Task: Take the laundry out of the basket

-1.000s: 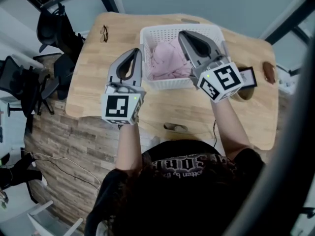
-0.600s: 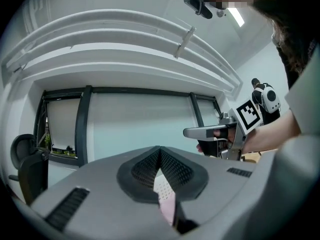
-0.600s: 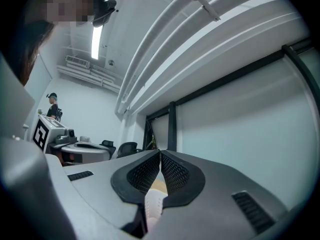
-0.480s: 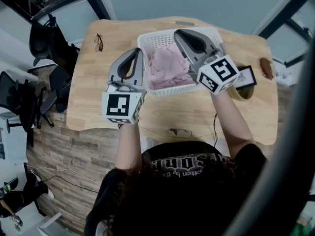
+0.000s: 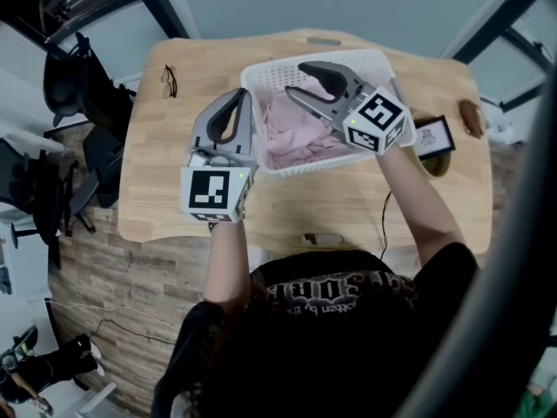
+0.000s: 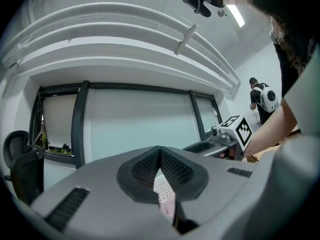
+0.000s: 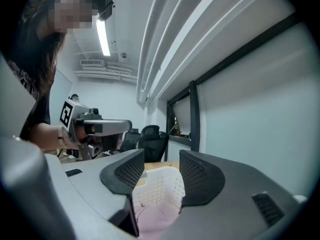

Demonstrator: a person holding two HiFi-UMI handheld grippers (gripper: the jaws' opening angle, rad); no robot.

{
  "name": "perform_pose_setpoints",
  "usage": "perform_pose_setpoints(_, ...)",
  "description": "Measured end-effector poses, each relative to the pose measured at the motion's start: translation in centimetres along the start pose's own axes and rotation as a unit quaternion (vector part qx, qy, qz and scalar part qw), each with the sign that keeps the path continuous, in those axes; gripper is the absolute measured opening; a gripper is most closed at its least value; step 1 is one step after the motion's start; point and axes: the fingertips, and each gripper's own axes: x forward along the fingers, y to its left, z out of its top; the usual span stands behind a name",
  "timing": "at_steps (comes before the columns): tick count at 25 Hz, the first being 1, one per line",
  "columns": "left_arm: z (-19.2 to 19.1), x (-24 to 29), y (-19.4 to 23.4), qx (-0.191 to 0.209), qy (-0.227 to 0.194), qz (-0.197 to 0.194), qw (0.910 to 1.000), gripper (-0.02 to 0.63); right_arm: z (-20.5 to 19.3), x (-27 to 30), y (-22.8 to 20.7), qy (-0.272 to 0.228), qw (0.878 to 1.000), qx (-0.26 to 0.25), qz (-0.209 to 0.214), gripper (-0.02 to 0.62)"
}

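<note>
Seen from above, the right gripper (image 5: 294, 78) had dipped lower into the white basket (image 5: 261, 75) from its 3 o'clock side. Its jaws, closed a second earlier, had just been opening and stood apart above the pink laundry (image 5: 287, 133), pressing on nothing. The laundry lay heaped inside the basket, at 12 o'clock on the wooden table (image 5: 165, 146). The left gripper (image 5: 238, 94), clenched and empty, hung at the basket's 9 o'clock. A first grab looked imminent; nothing was out yet.

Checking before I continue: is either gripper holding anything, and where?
Nothing is held. The right gripper has just been opening its jaws over the pink laundry in the basket, not pressing it; the left gripper is shut, empty.
</note>
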Motion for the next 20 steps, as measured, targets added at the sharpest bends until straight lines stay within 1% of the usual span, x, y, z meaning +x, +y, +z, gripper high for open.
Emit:
perform_pose_setpoints(2,-0.3,0.0,0.3,-0.005,0.006,-0.002,1.0000,-0.003,-1.9,0.7,0.1,0.026,1.000,0.004,0.006,0.247)
perform_pose_setpoints(4,-0.5,0.2,0.6,-0.007,0.008,-0.001,0.9999,-0.003,-4.3,1.3,0.1,0.058,0.998,0.011,0.021,0.270)
perform_pose_setpoints(7,-0.5,0.4,1.2,-0.002,0.000,0.004,1.0000,-0.003,-8.0,2.0,-0.2,0.119,0.992,0.018,0.043,0.310)
perform_pose_setpoints(9,-0.5,0.5,1.4,0.001,-0.002,0.005,1.0000,-0.003,-9.9,2.2,-0.3,0.148,0.987,0.027,0.053,0.325)
perform_pose_setpoints(14,-1.0,1.0,1.2,0.001,0.004,-0.003,1.0000,-0.003,-13.4,2.5,-0.5,0.191,0.978,0.060,0.057,0.387)
perform_pose_setpoints(18,-1.2,1.0,1.4,-0.003,0.006,-0.006,1.0000,-0.003,-15.6,2.7,0.0,0.228,0.968,0.078,0.067,0.405)
perform_pose_setpoints(20,-1.4,1.0,1.6,-0.004,0.005,-0.004,1.0000,-0.003,-16.9,2.3,0.2,0.252,0.962,0.075,0.068,0.416)
